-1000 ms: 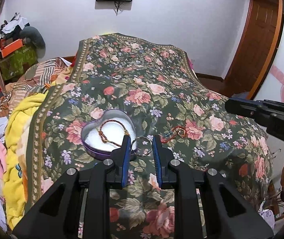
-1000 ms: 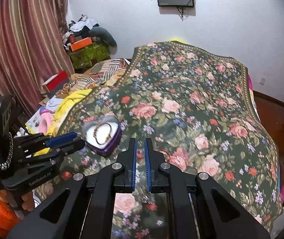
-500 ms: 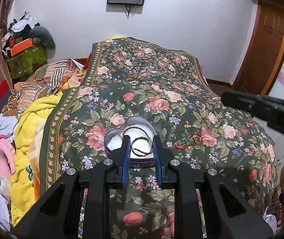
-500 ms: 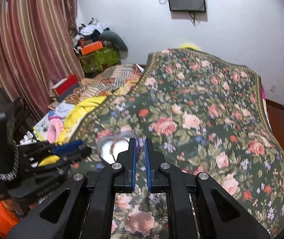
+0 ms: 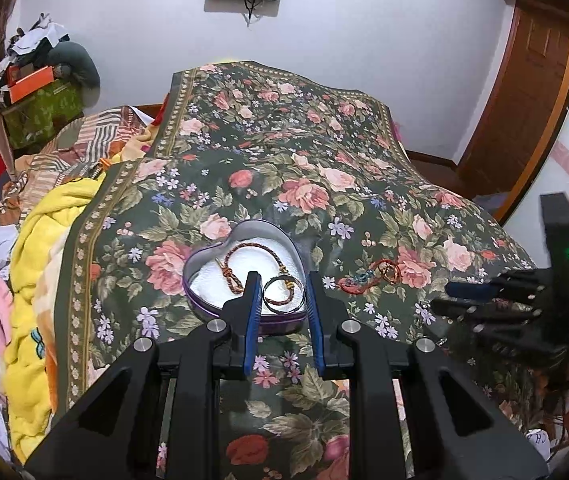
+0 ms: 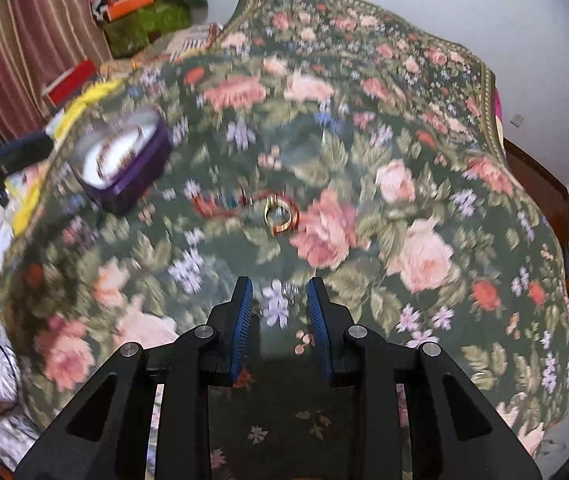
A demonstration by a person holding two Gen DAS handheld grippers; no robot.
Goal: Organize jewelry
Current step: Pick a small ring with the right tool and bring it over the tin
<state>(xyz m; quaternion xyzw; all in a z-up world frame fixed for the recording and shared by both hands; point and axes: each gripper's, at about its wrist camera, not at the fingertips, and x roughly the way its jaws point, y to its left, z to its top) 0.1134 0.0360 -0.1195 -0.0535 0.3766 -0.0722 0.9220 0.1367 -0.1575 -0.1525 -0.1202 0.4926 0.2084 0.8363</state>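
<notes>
Left wrist: bangle (image 5: 283,295) between open gripper (image 5: 283,300)

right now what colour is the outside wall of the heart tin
Purple; the heart tin shows its side wall best in the right wrist view.

Gold ring (image 6: 281,215) beyond spread fingers (image 6: 242,312)

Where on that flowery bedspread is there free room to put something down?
The far half of the bedspread beyond the heart tin is bare. It is crowded nearer: the tin, the red cords and rings beside it, both tools.
</notes>
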